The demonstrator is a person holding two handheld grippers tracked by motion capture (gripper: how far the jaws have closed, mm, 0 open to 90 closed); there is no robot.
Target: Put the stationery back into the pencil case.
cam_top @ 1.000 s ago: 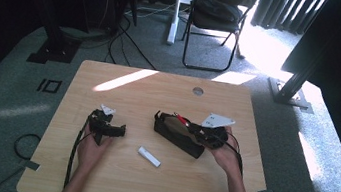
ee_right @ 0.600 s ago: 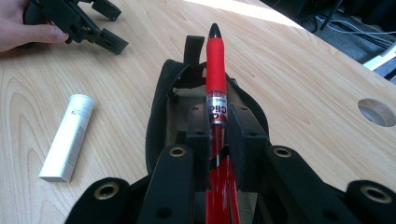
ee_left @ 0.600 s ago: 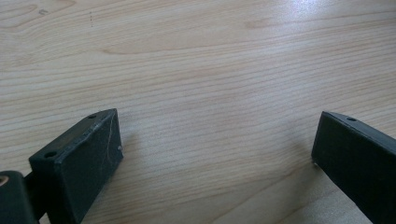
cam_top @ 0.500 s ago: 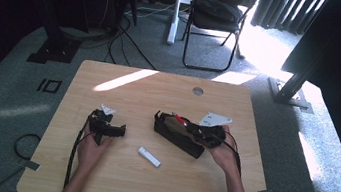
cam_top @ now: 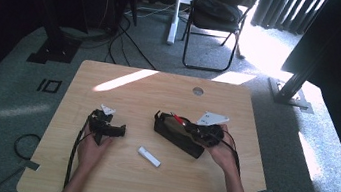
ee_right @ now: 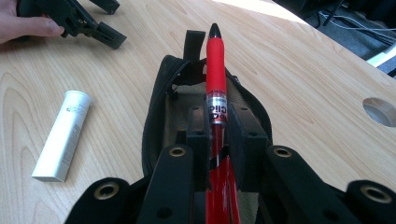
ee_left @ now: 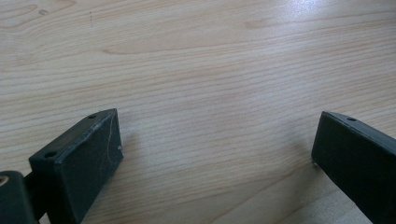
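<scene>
A black pencil case [ee_right: 159, 107] lies unzipped on the wooden table [cam_top: 159, 89], its tan lining showing. My right gripper [ee_right: 216, 114] hovers over its opening, shut on a red pen [ee_right: 216, 60] whose black tip points along the case. From above, the right gripper [cam_top: 200, 131] sits at the case's [cam_top: 175, 136] right end. The left gripper [cam_top: 112, 128] rests on the table to the left, held by a hand. In the left gripper view its jaws [ee_left: 215, 135] stand open over bare wood, nothing between them.
A white tube [cam_top: 149, 156] lies on the table between the hands, in front of the case, also close at left in the right gripper view [ee_right: 65, 135]. A round cable hole [cam_top: 198, 91] is near the table's far edge. A folding chair [cam_top: 217, 17] stands beyond.
</scene>
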